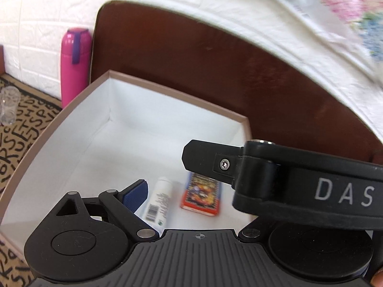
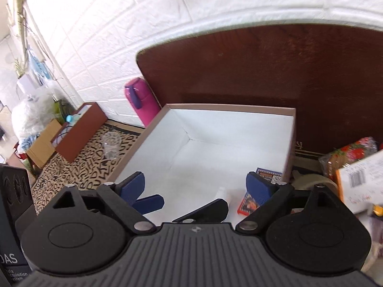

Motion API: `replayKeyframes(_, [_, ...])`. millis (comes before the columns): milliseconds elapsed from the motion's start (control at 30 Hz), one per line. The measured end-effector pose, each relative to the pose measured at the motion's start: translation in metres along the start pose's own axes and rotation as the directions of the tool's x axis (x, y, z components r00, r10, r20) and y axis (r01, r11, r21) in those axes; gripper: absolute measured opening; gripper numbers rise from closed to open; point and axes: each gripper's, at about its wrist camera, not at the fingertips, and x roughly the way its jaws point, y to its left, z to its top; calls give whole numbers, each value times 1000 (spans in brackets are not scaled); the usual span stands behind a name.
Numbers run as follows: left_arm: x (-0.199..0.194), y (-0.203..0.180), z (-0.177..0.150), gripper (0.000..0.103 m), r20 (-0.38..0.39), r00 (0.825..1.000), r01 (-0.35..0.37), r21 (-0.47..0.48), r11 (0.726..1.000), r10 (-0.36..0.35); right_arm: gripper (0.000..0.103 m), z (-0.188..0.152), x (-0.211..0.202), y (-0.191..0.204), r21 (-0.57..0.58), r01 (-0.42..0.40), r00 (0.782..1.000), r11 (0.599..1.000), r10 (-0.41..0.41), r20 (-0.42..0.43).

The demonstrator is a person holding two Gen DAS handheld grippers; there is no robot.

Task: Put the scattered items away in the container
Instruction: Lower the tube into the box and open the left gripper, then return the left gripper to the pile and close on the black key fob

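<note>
Both grippers hang over the open white box (image 2: 239,129). Right gripper (image 2: 195,187) has its blue pads spread wide, grasping nothing. Left gripper (image 1: 167,191) shows one blue pad; the other side is hidden behind the right one's body, so I cannot tell its state. Just ahead, inside the box, lie a white tube (image 1: 158,202) and a colourful card pack (image 1: 203,197), side by side.

Matt white card lines the box (image 2: 229,141) – glossy pink plastic flask (image 1: 74,64), dark polished wood headboard (image 2: 263,71).
</note>
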Motion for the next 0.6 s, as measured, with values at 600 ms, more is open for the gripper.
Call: replayKeyframes(600, [-103, -114, -158, 103, 134, 981, 114, 183, 977, -139, 98, -139, -173, -24, -106, -134, 981, 985, 147, 129])
